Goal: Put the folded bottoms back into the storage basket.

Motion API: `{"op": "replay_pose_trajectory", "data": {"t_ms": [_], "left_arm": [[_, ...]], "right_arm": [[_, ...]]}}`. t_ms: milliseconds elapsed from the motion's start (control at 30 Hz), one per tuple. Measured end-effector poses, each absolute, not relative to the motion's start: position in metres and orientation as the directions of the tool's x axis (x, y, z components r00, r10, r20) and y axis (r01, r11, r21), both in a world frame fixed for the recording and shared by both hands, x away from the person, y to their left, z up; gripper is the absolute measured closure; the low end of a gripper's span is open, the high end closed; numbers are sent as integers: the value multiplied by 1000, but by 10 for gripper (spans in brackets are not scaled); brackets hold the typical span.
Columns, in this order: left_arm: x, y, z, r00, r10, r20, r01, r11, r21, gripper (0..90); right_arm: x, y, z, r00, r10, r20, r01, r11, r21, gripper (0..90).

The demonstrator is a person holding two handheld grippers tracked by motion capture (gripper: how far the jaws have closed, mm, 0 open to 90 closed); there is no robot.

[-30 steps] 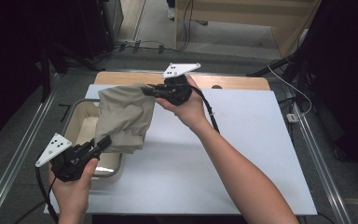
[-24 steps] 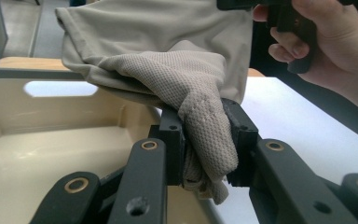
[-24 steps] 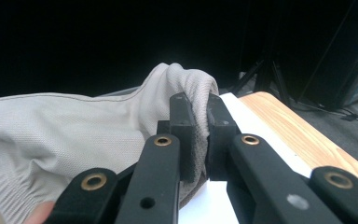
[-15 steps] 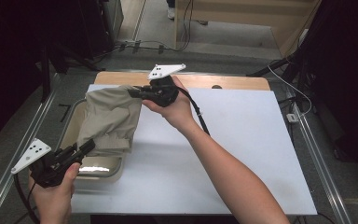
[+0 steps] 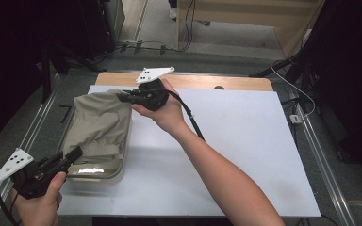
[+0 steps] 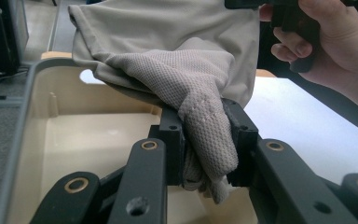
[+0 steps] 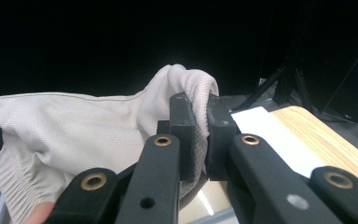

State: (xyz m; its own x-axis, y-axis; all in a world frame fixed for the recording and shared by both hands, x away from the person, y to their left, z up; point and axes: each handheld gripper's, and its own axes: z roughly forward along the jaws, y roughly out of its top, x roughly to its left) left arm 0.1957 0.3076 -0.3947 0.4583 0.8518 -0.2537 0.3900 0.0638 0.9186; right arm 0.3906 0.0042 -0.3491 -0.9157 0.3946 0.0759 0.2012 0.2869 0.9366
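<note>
Both grippers hold one beige cloth (image 5: 99, 125), stretched between them above a cream bin (image 5: 104, 173) at the left edge of the bench (image 5: 245, 141). The left gripper (image 5: 74, 154) has its fingers (image 6: 175, 140) closed on a bunched, stitched corner, with the fold wedged between the pads and its tip hanging below them. The right gripper (image 5: 125, 97) has its fingers (image 7: 184, 135) shut tight on the opposite edge, a hump of fabric rising just above them.

The likeliest trouble is a slip on the left side. That corner is a thick wad rather than a flat layer, so a pull between the hands may draw it out through the fingers, and the cloth would then swing from the right gripper alone.

A second risk is the bin. The cloth sags just past the left fingers and over the rim, so lowering it unevenly could leave part draped over the wall or onto the bench instead of inside.

A third is a snag: fabric caught on the rim while the hands travel may drag or tip the light bin.
</note>
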Motion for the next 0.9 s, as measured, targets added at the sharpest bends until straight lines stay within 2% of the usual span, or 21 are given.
{"op": "replay_pose_trajectory", "data": {"t_ms": [467, 900], "left_arm": [[198, 323, -406, 455, 847, -274, 442, 52, 896, 720], [213, 323, -429, 424, 866, -267, 514, 13, 857, 718]], "right_arm": [[385, 19, -363, -917, 391, 76, 212, 319, 924, 829], [394, 27, -400, -904, 419, 88, 257, 366, 894, 829]]}}
